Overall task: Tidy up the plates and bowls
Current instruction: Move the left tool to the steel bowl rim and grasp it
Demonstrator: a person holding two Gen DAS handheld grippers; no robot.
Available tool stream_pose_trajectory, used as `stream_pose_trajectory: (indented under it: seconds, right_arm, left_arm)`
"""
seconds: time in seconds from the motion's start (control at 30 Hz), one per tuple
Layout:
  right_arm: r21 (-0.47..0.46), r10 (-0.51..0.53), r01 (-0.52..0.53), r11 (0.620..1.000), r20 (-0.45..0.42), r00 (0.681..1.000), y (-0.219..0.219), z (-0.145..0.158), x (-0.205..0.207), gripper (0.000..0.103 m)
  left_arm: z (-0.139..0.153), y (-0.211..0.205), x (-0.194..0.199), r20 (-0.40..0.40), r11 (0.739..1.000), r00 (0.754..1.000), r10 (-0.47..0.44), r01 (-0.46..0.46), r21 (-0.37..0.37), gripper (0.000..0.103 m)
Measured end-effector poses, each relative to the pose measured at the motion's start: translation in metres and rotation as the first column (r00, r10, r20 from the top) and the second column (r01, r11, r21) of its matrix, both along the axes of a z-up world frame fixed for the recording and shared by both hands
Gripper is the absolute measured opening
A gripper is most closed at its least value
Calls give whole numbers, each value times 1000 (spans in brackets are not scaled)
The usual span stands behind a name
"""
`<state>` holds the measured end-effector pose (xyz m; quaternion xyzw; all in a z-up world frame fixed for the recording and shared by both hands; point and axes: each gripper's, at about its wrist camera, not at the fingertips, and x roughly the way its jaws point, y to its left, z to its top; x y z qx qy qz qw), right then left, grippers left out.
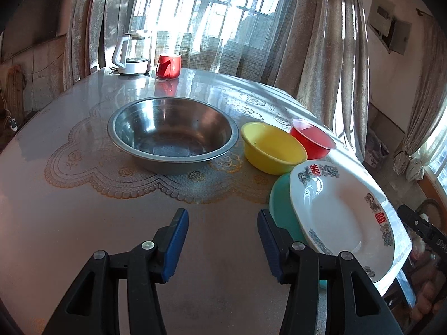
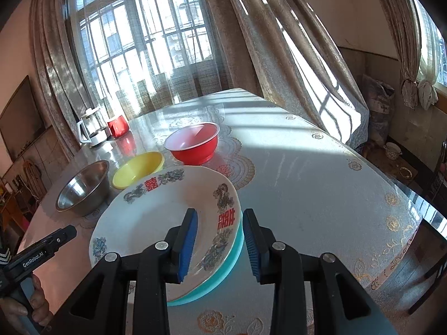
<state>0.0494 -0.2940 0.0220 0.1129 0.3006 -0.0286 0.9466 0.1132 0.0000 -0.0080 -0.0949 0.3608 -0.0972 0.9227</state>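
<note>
Blue-padded fingers of the right gripper (image 2: 219, 247) fill the bottom of the right wrist view, angled downward over the near rim of a white patterned plate (image 2: 156, 217). Its jaws stand apart, one pad over the plate's inner face and the other beyond its outer edge, with the rim between them; neither pad visibly presses on the plate. That plate rests on a teal plate (image 2: 223, 268), whose edge shows beneath it, and both sit on the table (image 2: 321, 173) covered with a lace-printed cloth. In the left wrist view the left gripper (image 1: 222, 241) also points downward, its jaws wide apart with only bare tabletop between them; its right finger stands just beside the teal plate's edge (image 1: 282, 198), and whether they touch cannot be told. Seen from the right wrist, a hand (image 2: 33, 304) grips the left tool's handle at the lower left corner. Farther along the table sit a steel bowl (image 1: 173, 136), a yellow bowl (image 1: 271, 146) just beside it, and a red bowl (image 1: 313, 138) touching or nearly touching the yellow one. At the far end stand a glass kettle (image 1: 132, 54) and a red cup (image 1: 168, 66), close together before the curtained window.
</note>
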Motion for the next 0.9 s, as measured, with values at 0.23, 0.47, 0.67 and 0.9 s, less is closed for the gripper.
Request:
stream_pose_trajectory:
  seconds: [0.23, 0.47, 0.67, 0.9]
  right_arm:
    - [47, 237, -236, 971, -14, 971, 52, 12, 27, 40]
    - [105, 416, -406, 908, -95, 905, 115, 6, 74, 40]
    - [134, 461, -445, 885, -129, 878, 154, 2, 118, 40]
    - [172, 430, -400, 900, -214, 877, 178, -14, 166, 40]
  left_arm:
    - [-1, 39, 9, -12, 996, 996, 91, -91, 8, 55]
    - [5, 83, 22, -27, 986, 989, 149, -150, -66, 55]
    - [11, 107, 36, 13, 975, 980, 200, -198, -98, 61]
    - [11, 117, 60, 15, 974, 980, 196, -193, -121, 56]
